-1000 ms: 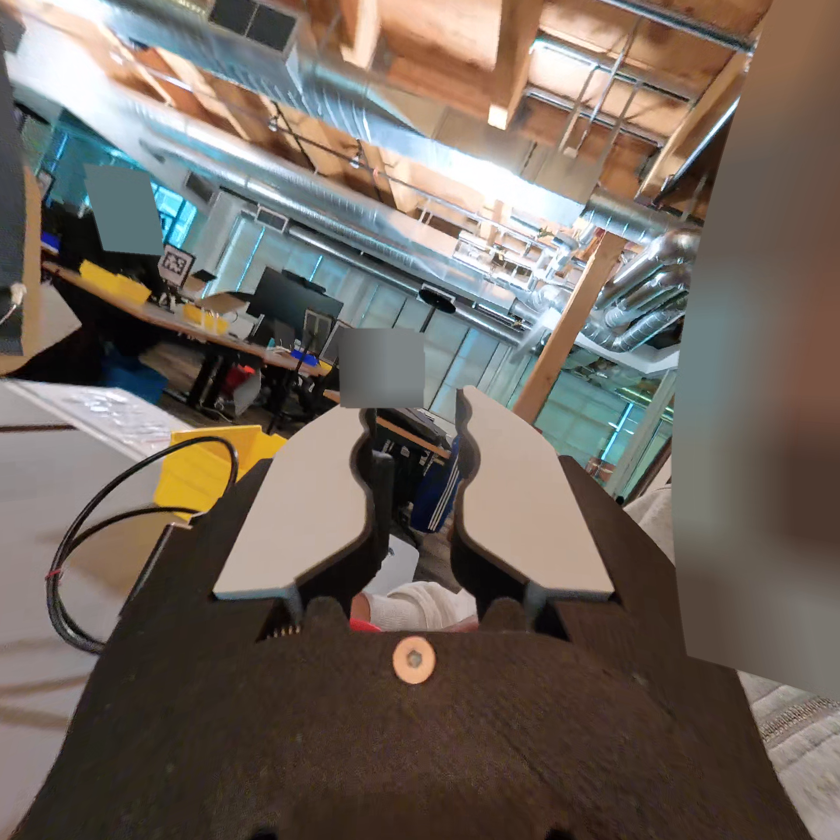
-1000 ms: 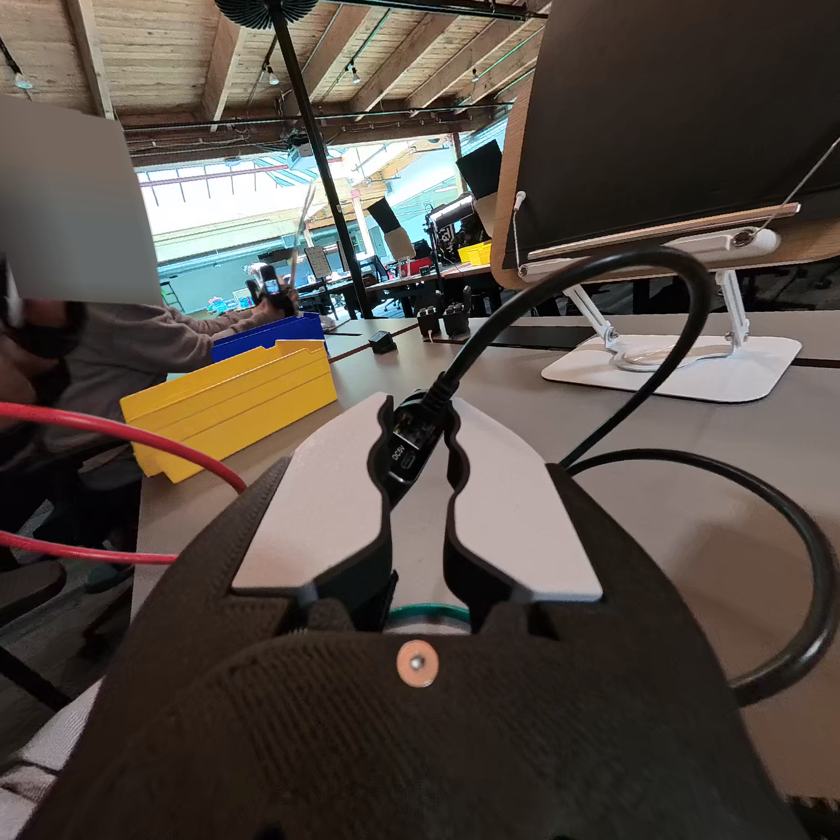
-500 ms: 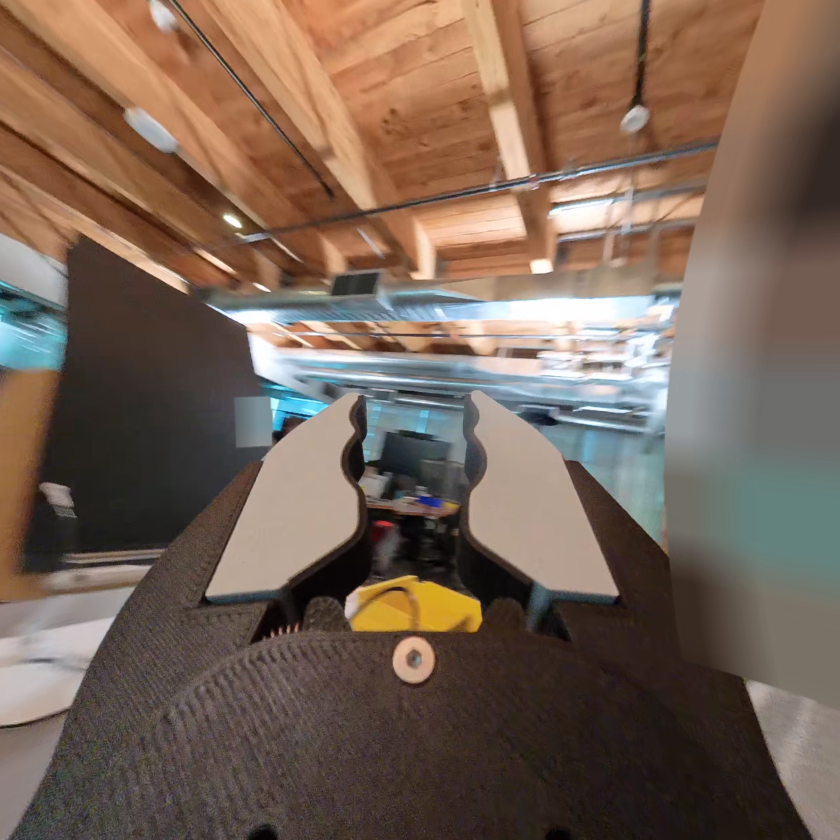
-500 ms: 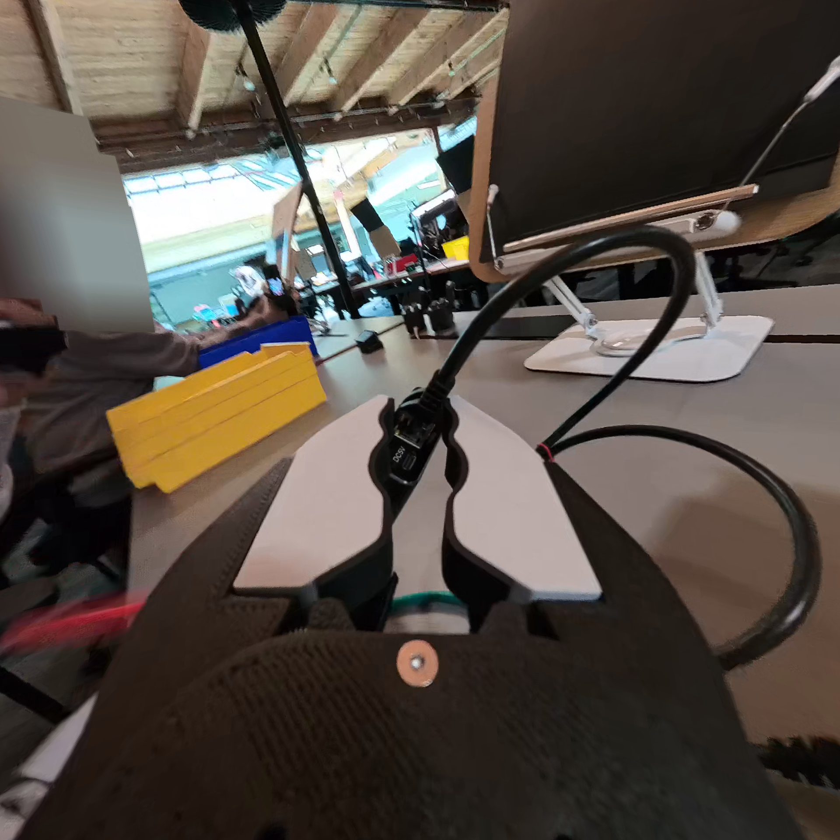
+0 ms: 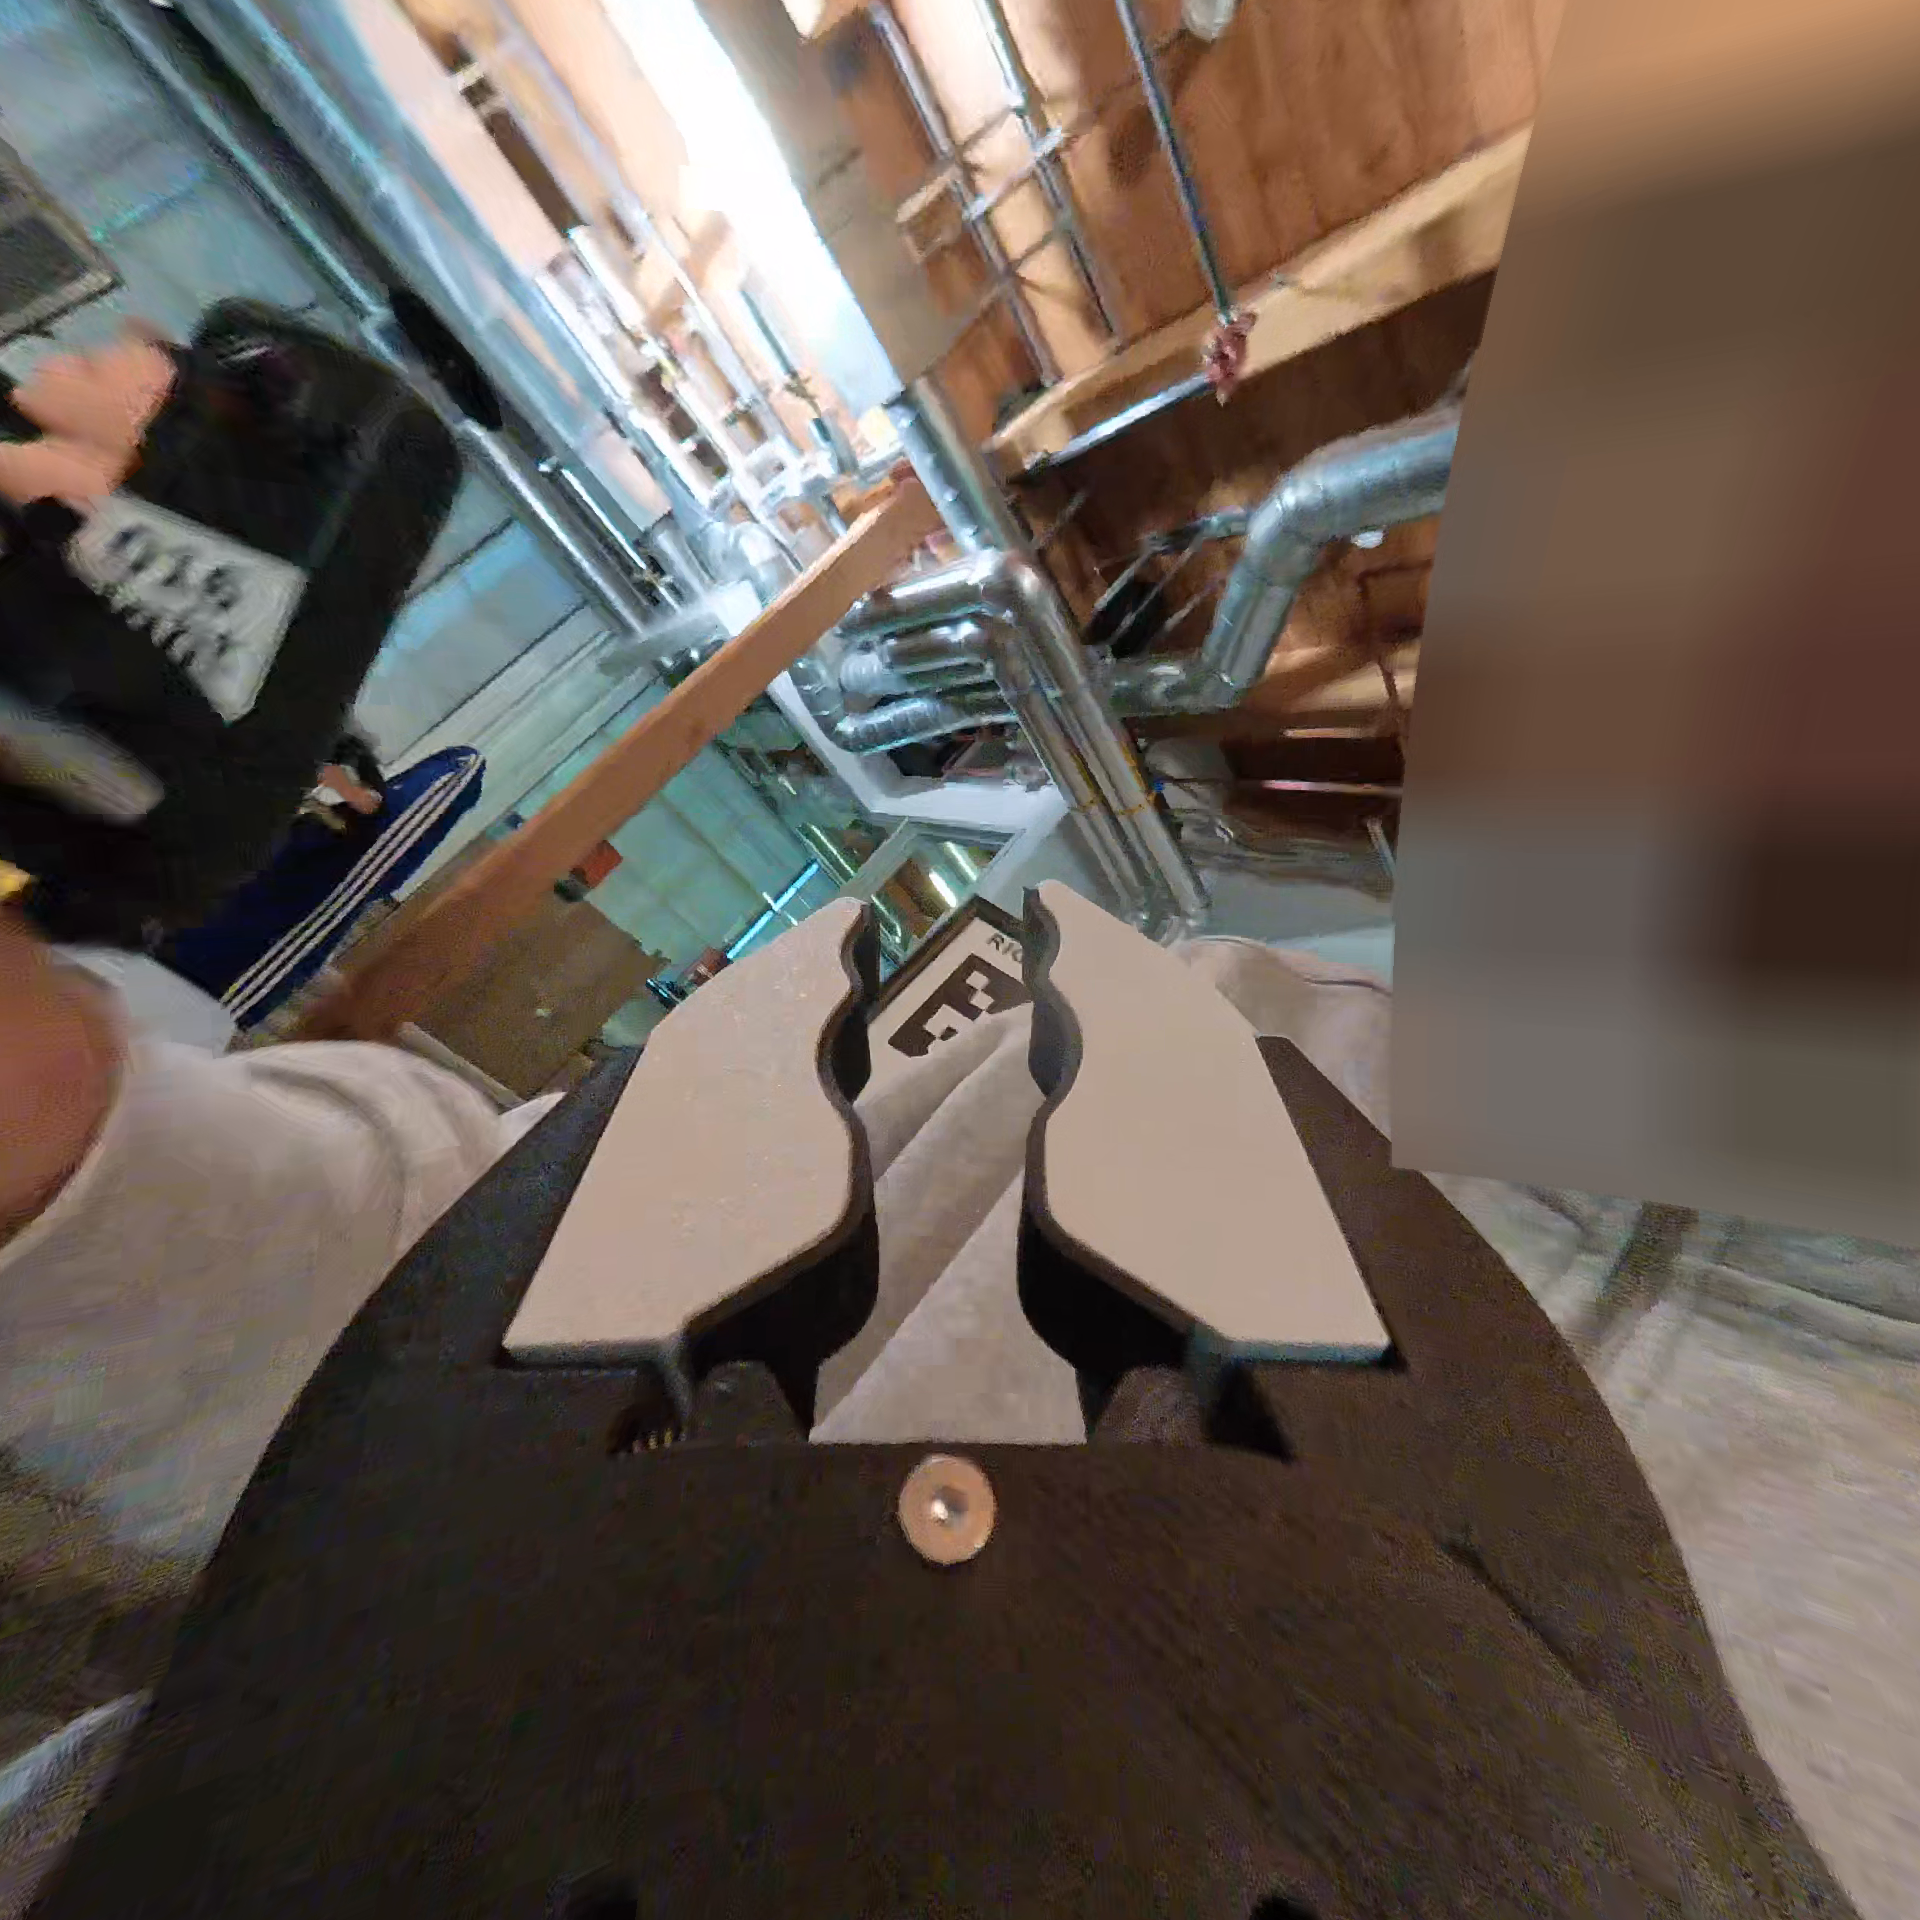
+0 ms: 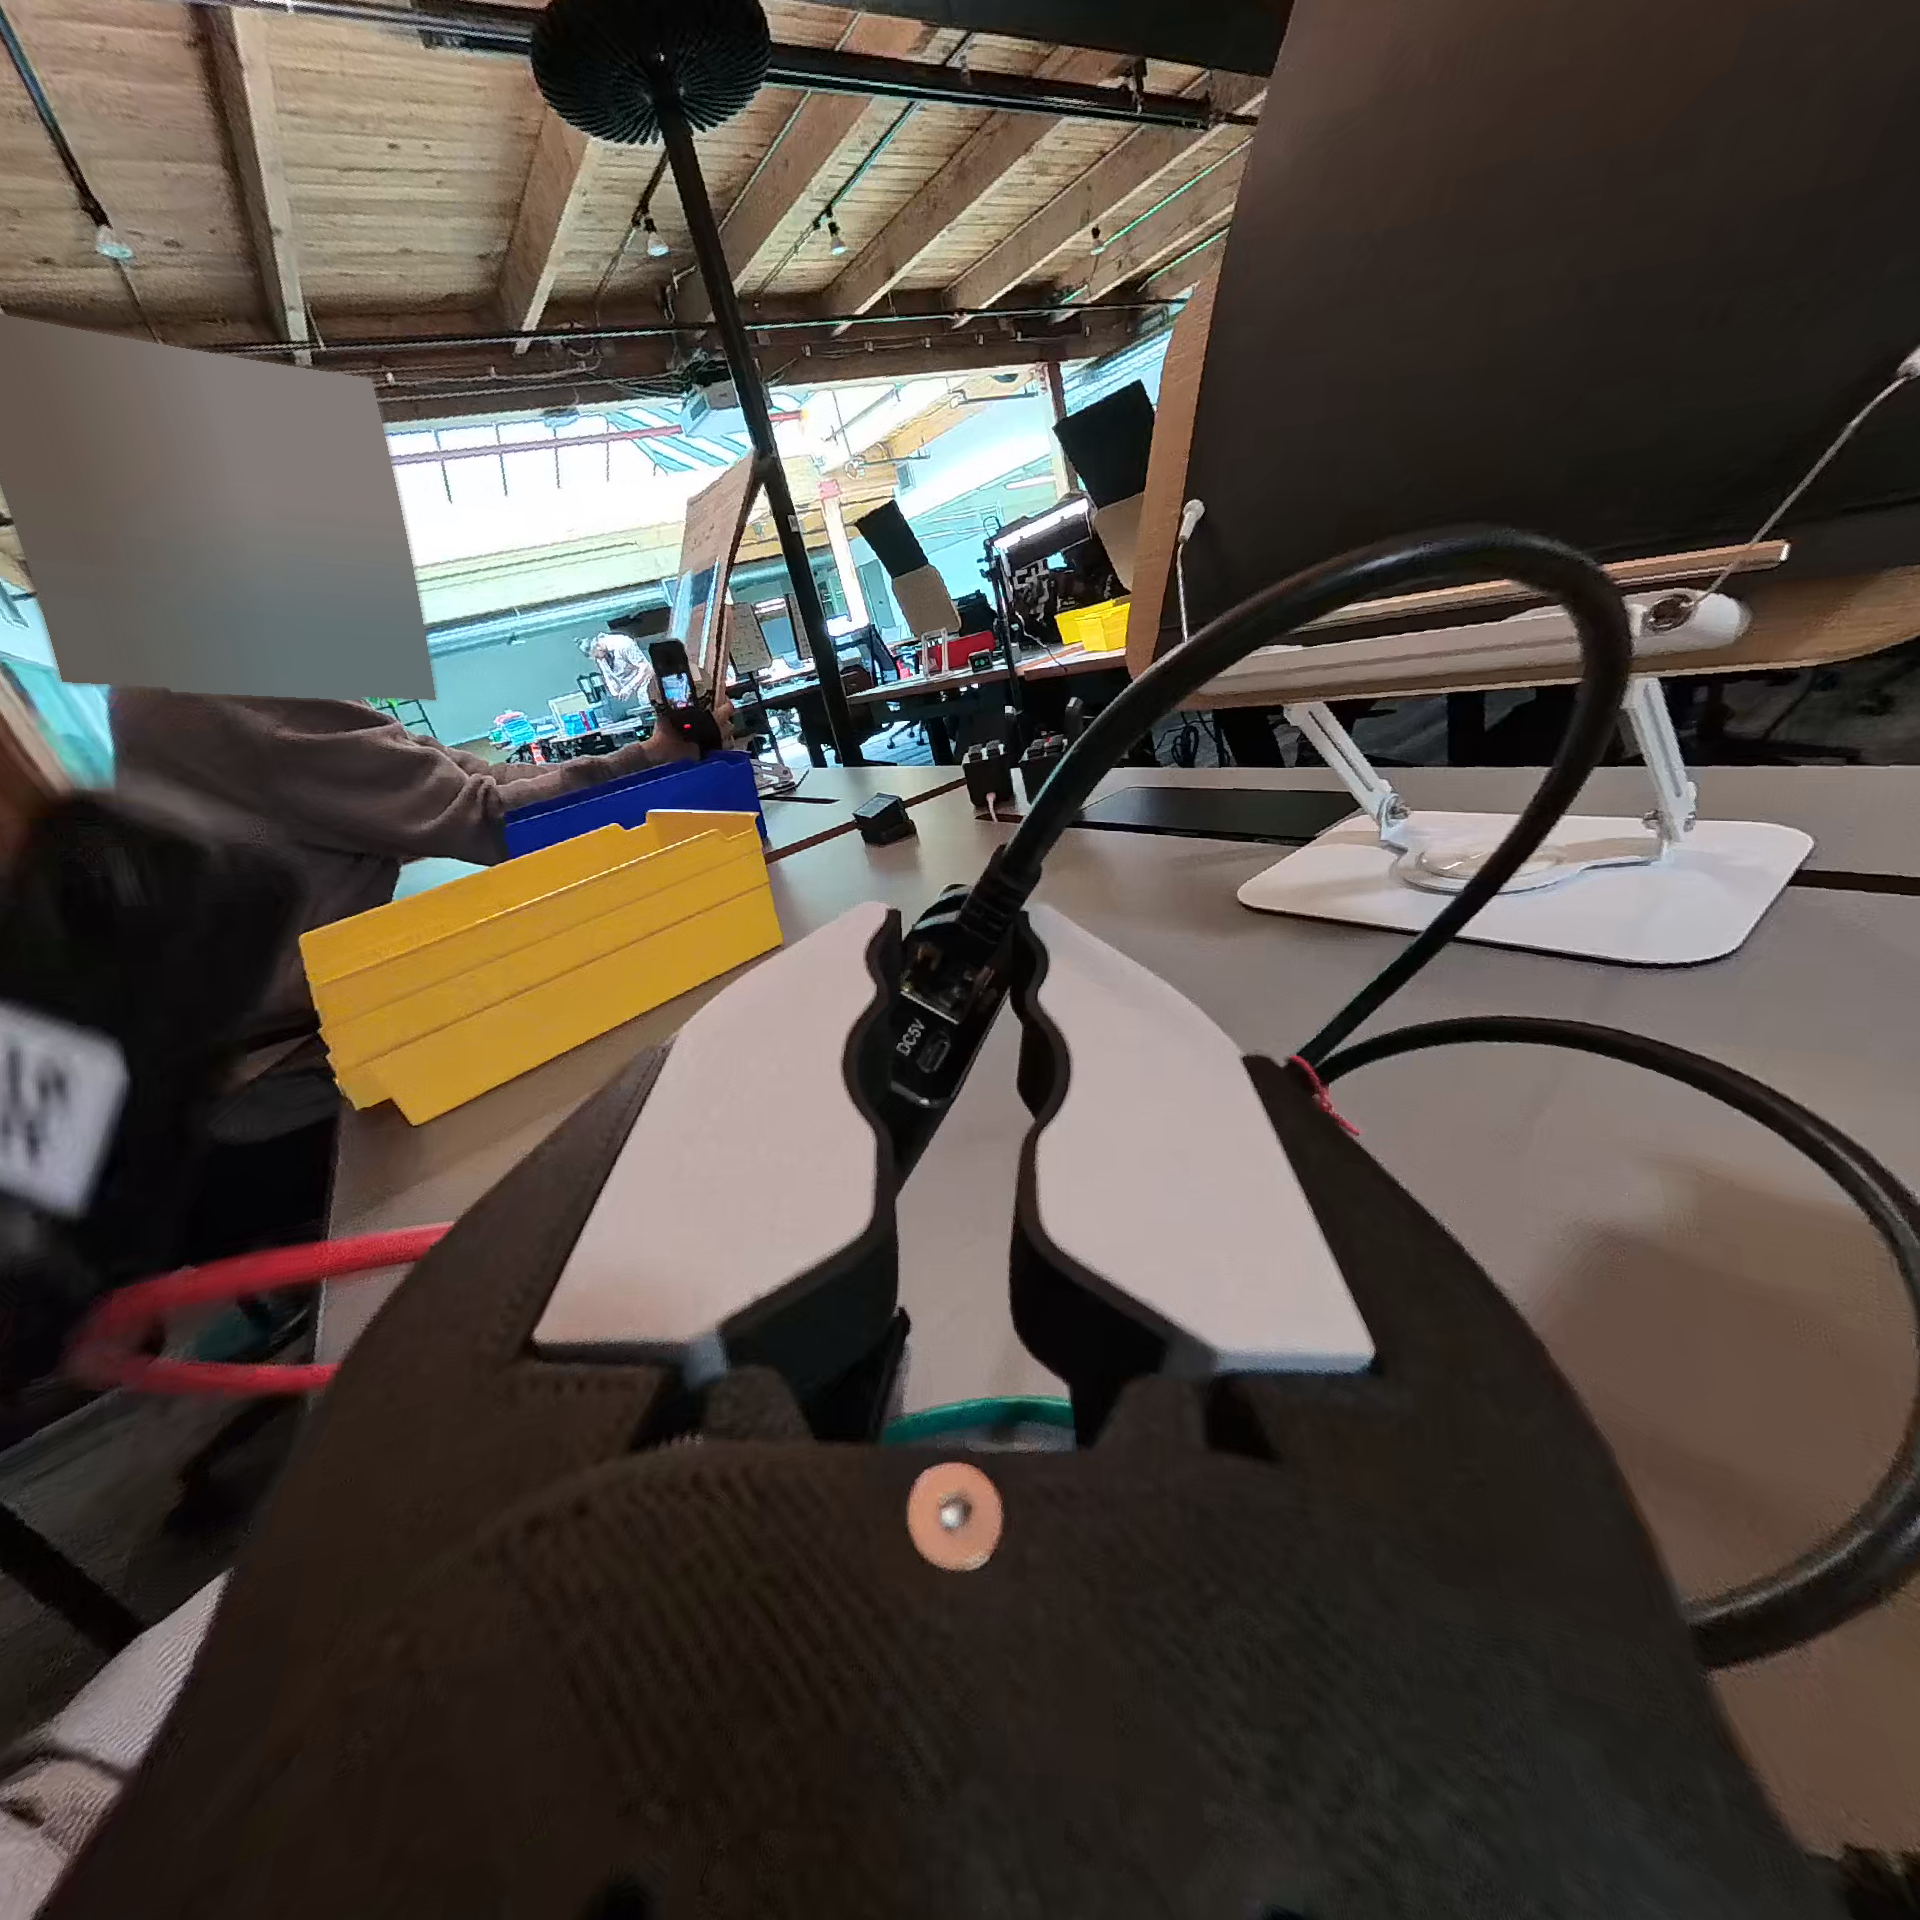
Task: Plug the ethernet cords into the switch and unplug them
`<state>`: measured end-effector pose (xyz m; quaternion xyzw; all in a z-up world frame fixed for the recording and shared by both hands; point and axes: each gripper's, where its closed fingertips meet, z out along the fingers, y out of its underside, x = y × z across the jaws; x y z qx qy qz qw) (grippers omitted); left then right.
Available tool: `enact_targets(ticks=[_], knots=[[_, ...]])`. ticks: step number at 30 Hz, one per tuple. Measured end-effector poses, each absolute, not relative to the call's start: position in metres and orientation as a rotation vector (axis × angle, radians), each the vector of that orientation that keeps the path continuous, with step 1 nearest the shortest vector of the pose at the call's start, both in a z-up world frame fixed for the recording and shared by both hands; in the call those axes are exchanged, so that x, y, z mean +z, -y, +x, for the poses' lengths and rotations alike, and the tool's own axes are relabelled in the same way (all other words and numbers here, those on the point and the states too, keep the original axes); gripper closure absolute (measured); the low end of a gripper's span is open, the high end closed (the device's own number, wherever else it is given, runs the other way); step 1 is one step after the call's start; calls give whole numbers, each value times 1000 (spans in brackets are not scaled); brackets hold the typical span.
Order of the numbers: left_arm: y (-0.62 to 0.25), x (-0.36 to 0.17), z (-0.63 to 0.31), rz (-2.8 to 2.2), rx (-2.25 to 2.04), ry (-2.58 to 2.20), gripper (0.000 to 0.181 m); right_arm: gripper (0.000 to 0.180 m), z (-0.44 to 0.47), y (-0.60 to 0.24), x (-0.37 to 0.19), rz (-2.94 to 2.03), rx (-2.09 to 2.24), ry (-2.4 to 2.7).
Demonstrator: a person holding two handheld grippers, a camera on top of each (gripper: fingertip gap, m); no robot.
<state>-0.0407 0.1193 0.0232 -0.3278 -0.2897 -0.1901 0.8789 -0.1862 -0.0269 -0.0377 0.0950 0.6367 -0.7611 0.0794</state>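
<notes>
Right gripper clamps the small black switch above the grey desk, black cord plugged in, presumably steadying it; left gripper empty, parted.

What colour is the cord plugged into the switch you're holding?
Black. The cord loops up from the switch in the right gripper; the right wrist view shows it best.

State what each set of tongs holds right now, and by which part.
The right tongs grip the small black switch by its two sides, a black ethernet cord plugged into its far end. The left tongs hold nothing.
</notes>
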Motion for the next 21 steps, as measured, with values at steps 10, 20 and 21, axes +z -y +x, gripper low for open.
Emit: enact_targets(ticks=[10, 20, 21], knots=[[-48, -44, -91, -661, -5, 885, 154, 161, -170, 25, -37, 235, -2193, -1833], [2, -67, -111, -515, -18, 1015, 116, 164, -154, 29, -40, 295, -2080, -1726], [4, -67, -111, -516, -11, 1016, 118, 164, -154, 29, -40, 301, -2078, -1717]])
